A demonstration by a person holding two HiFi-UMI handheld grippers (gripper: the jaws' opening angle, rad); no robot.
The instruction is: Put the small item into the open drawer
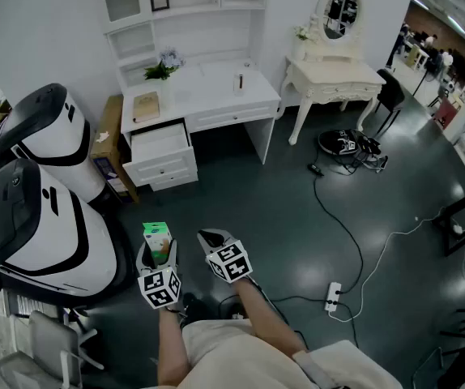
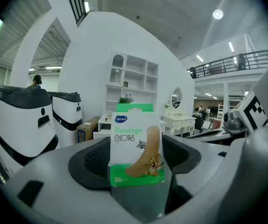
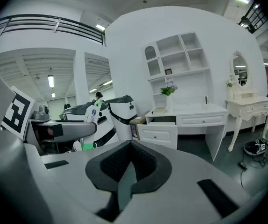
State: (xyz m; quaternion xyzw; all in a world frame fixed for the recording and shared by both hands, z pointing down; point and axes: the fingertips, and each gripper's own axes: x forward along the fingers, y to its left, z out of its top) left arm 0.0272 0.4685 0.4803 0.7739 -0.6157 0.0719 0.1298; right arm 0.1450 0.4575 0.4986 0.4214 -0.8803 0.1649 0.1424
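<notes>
Left gripper (image 1: 158,259) jaws clamped on upright bandage box (image 2: 136,148), right gripper (image 3: 128,166) jaws closed and empty, open drawer (image 1: 161,143) of white desk (image 1: 204,89) well ahead across floor

Bandage box (image 1: 156,237) between jaws of my left gripper (image 1: 158,254); my right gripper (image 1: 212,240) just beside it, on its right. Desk (image 1: 200,96) ahead across floor (image 1: 297,217), open drawer (image 1: 159,143) at its left end. Dressing table (image 1: 334,75) right of desk. Two machines (image 1: 46,209) at my left. Power strip (image 1: 332,297) on floor at my right.
</notes>
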